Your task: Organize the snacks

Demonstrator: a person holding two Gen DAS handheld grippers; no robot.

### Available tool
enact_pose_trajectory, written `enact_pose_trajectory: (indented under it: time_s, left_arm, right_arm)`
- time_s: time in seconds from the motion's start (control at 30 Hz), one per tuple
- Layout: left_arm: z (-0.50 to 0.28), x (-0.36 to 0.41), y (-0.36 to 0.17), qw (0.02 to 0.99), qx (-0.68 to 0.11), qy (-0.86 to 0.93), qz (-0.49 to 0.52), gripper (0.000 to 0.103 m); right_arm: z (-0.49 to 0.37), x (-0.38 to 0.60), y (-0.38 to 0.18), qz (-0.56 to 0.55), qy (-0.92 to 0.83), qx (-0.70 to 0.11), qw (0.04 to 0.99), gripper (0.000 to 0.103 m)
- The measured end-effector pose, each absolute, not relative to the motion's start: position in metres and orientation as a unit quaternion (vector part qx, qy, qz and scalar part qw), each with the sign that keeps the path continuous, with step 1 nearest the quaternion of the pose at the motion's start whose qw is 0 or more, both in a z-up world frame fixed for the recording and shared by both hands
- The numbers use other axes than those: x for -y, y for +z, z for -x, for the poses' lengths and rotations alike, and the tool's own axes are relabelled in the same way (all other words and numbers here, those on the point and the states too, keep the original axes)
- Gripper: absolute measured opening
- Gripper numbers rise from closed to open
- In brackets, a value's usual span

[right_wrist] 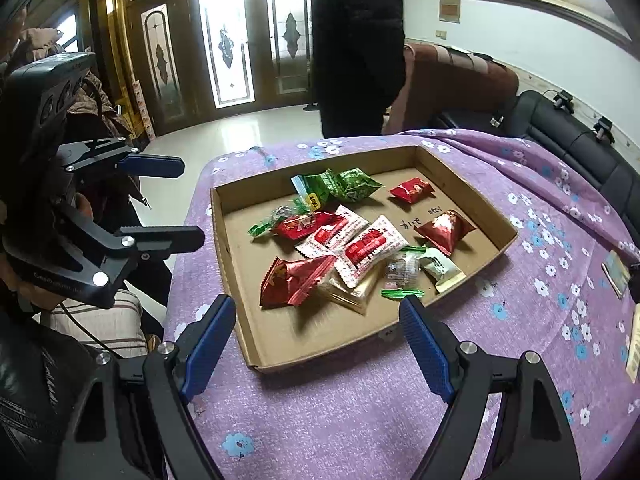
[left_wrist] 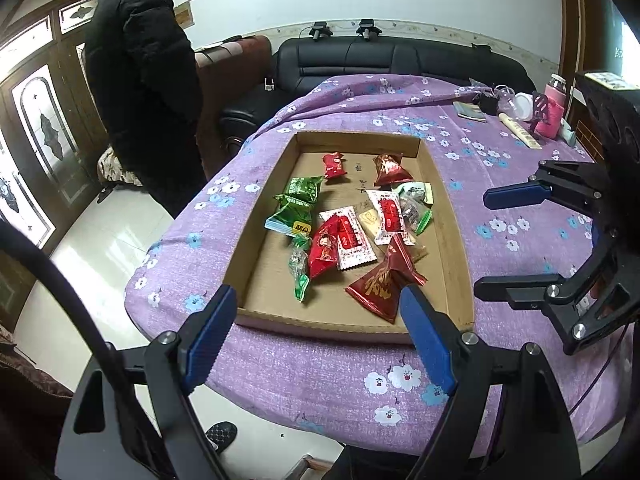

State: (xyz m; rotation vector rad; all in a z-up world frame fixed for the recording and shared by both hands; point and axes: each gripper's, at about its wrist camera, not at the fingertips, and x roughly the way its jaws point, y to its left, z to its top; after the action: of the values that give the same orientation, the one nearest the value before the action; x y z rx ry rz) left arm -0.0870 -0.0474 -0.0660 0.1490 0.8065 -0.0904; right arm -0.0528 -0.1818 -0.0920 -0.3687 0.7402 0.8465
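Observation:
A shallow cardboard tray (left_wrist: 440, 184) (right_wrist: 472, 196) lies on the purple flowered tablecloth. It holds several wrapped snacks: green packets (left_wrist: 298, 204) (right_wrist: 340, 186), red-and-white sachets (left_wrist: 386, 216) (right_wrist: 364, 250), dark red triangular packets (left_wrist: 380, 286) (right_wrist: 294, 278) and a small red packet (left_wrist: 333, 165) (right_wrist: 412, 190). My left gripper (left_wrist: 320, 336) is open and empty, just before the tray's near edge; it also shows in the right wrist view (right_wrist: 184, 204). My right gripper (right_wrist: 316, 340) is open and empty at the tray's near corner; it also shows in the left wrist view (left_wrist: 492, 240).
A person in a black jacket (left_wrist: 144, 80) (right_wrist: 356, 48) stands beyond the table's far left side. A pink-sleeved bottle (left_wrist: 554, 108), a white cup and small items sit at the far right corner. A black sofa (left_wrist: 380, 58) stands behind. The table edge is near.

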Motion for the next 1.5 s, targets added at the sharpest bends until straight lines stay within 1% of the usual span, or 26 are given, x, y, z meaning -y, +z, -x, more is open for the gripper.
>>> enact_pose_trajectory:
  time_s: [0.17,0.27,0.5,0.7,0.83,1.13,1.5]
  left_arm:
    - [0.087,0.052,-0.067,0.915,-0.395,-0.053,-0.064,0.084]
    - [0.09,0.072,-0.067,0.912,-0.396,-0.085,-0.068,0.084]
    - [0.106,0.158,-0.067,0.888,-0.385,-0.204,-0.147,0.084]
    - [0.108,0.19,-0.061,0.877,-0.374,-0.248,-0.171,0.084]
    - [0.101,0.193,-0.062,0.875,-0.38,-0.245,-0.176,0.084]
    - [0.086,0.173,-0.064,0.882,-0.387,-0.216,-0.162,0.084]
    - [0.064,0.134,-0.064,0.889,-0.401,-0.183,-0.125,0.084]
  right_arm:
    - [0.062,0.189,-0.093,0.184,0.388,-0.352,0.832,0.084]
    - [0.076,0.207,-0.095,0.175,0.372,-0.357,0.839,0.084]
    - [0.119,0.284,-0.103,0.062,0.32,-0.362,0.873,0.084]
    - [0.128,0.318,-0.106,0.031,0.273,-0.362,0.891,0.084]
    - [0.124,0.322,-0.104,0.023,0.267,-0.358,0.894,0.085]
    - [0.11,0.309,-0.104,0.037,0.286,-0.359,0.888,0.085]
    - [0.088,0.27,-0.096,0.072,0.323,-0.358,0.873,0.085]
